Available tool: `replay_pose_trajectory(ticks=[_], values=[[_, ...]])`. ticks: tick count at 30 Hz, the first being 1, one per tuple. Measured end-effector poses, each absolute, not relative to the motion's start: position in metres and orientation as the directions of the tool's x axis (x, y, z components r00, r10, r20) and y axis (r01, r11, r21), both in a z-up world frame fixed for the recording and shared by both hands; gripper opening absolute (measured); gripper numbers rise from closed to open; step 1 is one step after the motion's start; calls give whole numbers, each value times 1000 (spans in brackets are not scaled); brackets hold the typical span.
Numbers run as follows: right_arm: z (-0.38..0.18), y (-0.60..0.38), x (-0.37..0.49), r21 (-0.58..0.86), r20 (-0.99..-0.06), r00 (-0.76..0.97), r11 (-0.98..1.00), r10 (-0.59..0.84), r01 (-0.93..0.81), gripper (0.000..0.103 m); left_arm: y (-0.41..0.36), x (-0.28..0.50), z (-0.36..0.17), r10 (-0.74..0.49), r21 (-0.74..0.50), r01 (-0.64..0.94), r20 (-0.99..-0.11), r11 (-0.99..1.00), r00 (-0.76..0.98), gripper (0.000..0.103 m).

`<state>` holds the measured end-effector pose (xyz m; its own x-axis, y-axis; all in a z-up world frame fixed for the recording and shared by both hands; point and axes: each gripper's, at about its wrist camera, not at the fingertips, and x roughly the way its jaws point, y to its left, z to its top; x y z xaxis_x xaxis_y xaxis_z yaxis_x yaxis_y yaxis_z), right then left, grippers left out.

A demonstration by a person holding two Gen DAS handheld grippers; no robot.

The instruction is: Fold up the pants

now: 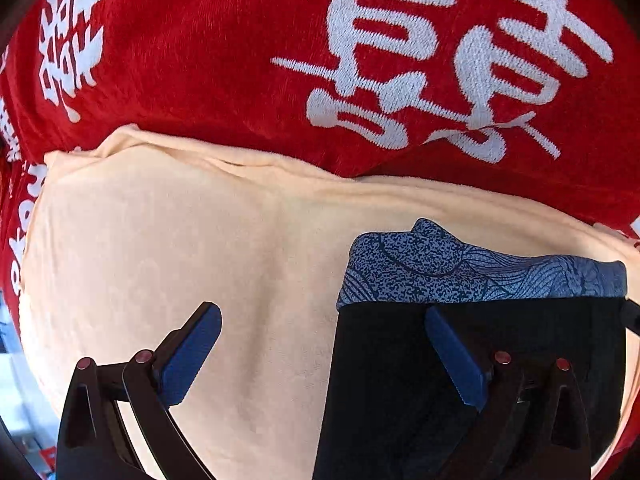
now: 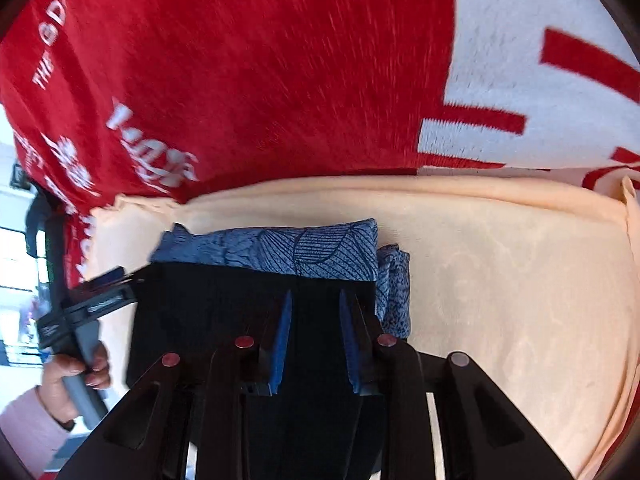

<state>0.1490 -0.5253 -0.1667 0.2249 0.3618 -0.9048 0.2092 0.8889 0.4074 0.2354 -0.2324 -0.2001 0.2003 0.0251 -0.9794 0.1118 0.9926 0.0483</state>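
pants (image 2: pixel 248 320) folded on cream cloth (image 2: pixel 500 280), under right tool (image 2: pixel 315 308).

Two close views, pants (image 1: pixel 460 360) shared

Bright, even daylight; strong fisheye bending at edges; right wrist view motion-blurred.

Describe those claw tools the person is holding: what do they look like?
Each gripper is glossy black plastic, with two fingers faced in blue ridged pads and round dark-red pivot pins. The left one has a grey handle, held by a bare hand with a pink sleeve.
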Motion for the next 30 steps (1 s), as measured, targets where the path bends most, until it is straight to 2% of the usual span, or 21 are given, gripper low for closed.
replay_pose_trajectory(ticks=[9, 13, 18, 22, 30], values=[[-151, -531, 118, 435, -896, 207, 870, 393, 233, 29, -232, 228, -197, 19, 42, 113, -981, 993, 194, 102], [-150, -539, 90, 442, -896, 191, 852, 402, 281, 48, -230, 228, -199, 1, 25, 121, -982, 992, 191, 103], [-158, -548, 59, 444, -896, 163, 825, 413, 349, 50, -229, 215, -194, -6, 16, 122, -985, 992, 175, 102], [-163, -553, 38, 471, -881, 164, 790, 444, 392, 61, -231, 196, -183, -27, -1, 167, -988, 986, 154, 102], [-170, -561, 4, 512, -852, 172, 724, 494, 462, 72, -219, 141, -178, -72, -62, 145, -995, 987, 64, 102]])
